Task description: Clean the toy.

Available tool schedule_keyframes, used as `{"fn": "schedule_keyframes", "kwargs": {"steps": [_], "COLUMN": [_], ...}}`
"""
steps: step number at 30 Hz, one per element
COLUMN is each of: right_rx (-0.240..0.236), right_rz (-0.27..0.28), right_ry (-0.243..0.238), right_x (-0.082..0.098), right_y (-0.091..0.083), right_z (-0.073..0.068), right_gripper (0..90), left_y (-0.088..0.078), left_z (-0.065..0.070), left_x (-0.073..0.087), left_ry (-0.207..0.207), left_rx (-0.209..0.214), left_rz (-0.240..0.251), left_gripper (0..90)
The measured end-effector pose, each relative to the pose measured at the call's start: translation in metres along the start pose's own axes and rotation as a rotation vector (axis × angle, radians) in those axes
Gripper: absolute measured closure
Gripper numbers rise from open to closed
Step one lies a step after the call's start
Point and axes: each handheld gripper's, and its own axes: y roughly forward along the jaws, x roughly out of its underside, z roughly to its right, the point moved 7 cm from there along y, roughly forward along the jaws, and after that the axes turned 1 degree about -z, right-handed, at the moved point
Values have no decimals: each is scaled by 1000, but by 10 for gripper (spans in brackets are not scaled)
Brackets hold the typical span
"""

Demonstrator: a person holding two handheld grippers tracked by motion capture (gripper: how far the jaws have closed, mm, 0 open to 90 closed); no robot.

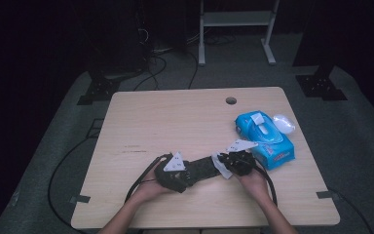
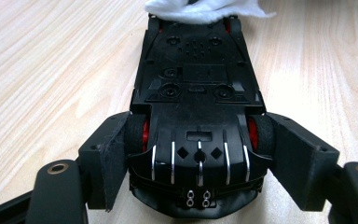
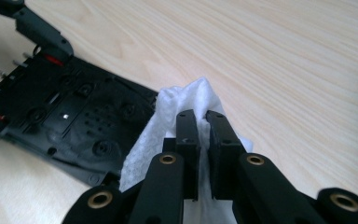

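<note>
Wiping step: your left claw (image 2: 193,154) clamps the upturned toy car (image 2: 196,93) by its wheels, your right claw (image 3: 204,119) is pinched shut on a wipe (image 3: 186,100) at the car's far end; next, drag it along the underside.

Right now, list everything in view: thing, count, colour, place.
toy car: one, black with red wheel hubs, upside down near the table's front edge, clamped at one end.
wipe: one, white, pinched and lying against the car's other end.
wipes pack: one, blue, on the table's right side.
pack lid: one, pale, beside the pack toward the right edge.
table: one, light wood, round hole near the far edge.
frame: one, white, on the floor beyond the table.
left tongs: one, black, closed on the toy car.
right tongs: one, black, closed on the wipe.
hands: two, at the front edge.
</note>
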Motion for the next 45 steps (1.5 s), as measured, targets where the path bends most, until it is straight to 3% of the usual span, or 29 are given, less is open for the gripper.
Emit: {"fn": "schedule_keyframes", "kwargs": {"steps": [2, 4, 5, 7, 10, 13, 16, 22, 31, 35, 45], "right_rx": [-48, -32, -19, 1, -22, -87, -108, -39, -15, -6, 10], "right_rz": [8, -17, -27, -33, -17, -2, 7, -12, -2, 17, 2], "right_ry": [-28, -88, -92, -76, -12, -22, -30, 18, -3, 12, 16], "right_x": [-1, 0, 2, 7, 16, 16, 14, 21, 1, -10, -3], "right_y": [-3, -6, -8, -11, -16, -19, -19, -15, -4, 6, 4], "right_z": [-9, -13, -11, -3, -2, -16, -22, 2, 2, 2, 8], "right_gripper": [836, 836, 836, 836, 837, 836, 836, 836, 835, 834, 835], "left_y": [0, 0, 0, 0, 0, 0, 0, 0, 0, 0, 0], "left_z": [0, 0, 0, 0, 0, 0, 0, 0, 0, 0, 0], "left_x": [1, 1, 1, 1, 0, 1, 1, -2, 0, 1, 0], "left_ry": [0, 4, 5, 6, 3, 8, 6, 5, 6, 6, 0], "left_rx": [2, 2, 0, -3, -2, -2, -3, 0, -1, 3, 5], "left_rz": [-3, -6, -7, -4, -1, -5, -8, 6, -1, -4, -1], "left_gripper": [263, 263, 263, 263, 263, 263, 263, 263, 263, 263, 263]}}
